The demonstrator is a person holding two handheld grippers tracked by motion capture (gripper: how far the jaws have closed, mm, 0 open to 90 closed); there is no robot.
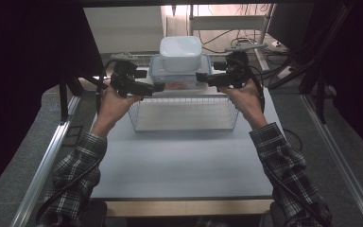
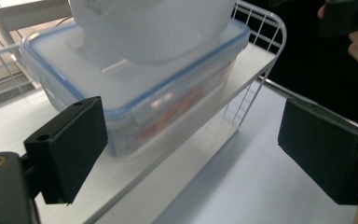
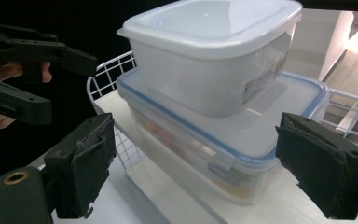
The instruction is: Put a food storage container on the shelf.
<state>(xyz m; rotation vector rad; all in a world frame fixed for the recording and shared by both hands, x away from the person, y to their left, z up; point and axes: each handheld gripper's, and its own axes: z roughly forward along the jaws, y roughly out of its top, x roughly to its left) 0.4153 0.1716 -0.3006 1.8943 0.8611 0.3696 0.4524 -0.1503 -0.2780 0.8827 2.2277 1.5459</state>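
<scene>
A white wire rack (image 1: pixel 184 113) is standing on the pale table (image 1: pixel 179 161), and two food boxes are sitting stacked on its top shelf. The lower one is a clear box with a blue-edged lid (image 1: pixel 179 75), and something orange-red is showing through its wall, though the plastic is too cloudy to tell what it is. On that lid a smaller white tub (image 1: pixel 180 53) is resting, closed with its own white lid.

The person's hands are holding one claw at each end of the clear box. The left gripper (image 1: pixel 157 87) is pointing in at the box's left end, and its jaws are standing wide apart with nothing pressed between them. In the left gripper view the near corner of the clear box (image 2: pixel 135 107) is lying just ahead of the black pads (image 2: pixel 74 144), apart from them. The right gripper (image 1: pixel 202 78) is pointing in at the box's right end, likewise spread open and gripping nothing. In the right gripper view the clear box (image 3: pixel 223 154) and the tub (image 3: pixel 214 65) are sitting just beyond its pads (image 3: pixel 86 163), and the left gripper (image 3: pixel 51 84) is showing farther off.
</scene>
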